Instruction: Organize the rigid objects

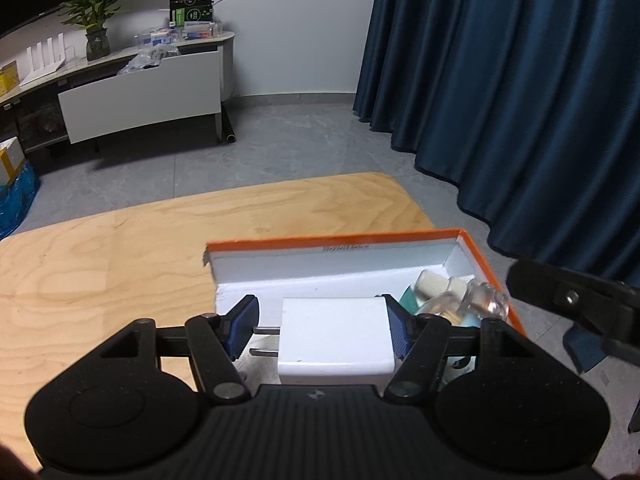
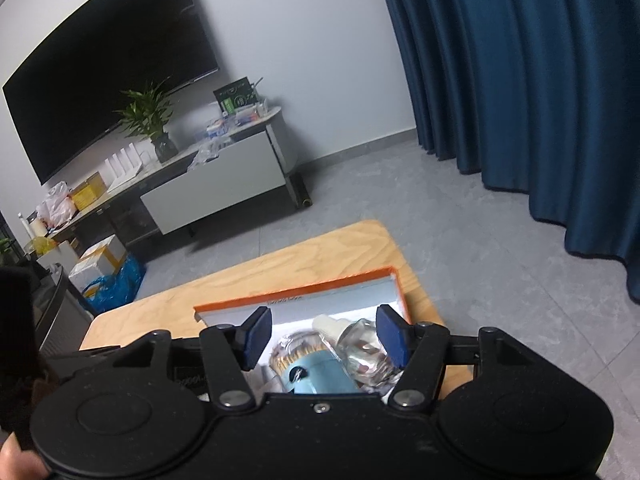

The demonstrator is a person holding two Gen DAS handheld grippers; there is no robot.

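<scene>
Orange-rimmed box [image 1: 360, 240] at table [image 1: 100, 264] edge; left fingers [image 1: 320, 326] pinching charger [image 1: 336, 340]; right fingers [image 2: 324, 338] spread.

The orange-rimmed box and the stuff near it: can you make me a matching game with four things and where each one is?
Things:
1. white plastic plug charger
2. clear glass bottle with a white cap
3. orange-rimmed white cardboard box
4. green leafy plant in a dark pot

Places:
A. on the long cabinet under the black screen
B. on the pale wooden table
C. between the left tongs' blue pads
D. lying inside the box, below the open right tongs

Pairs: 1-C, 2-D, 3-B, 4-A
</scene>
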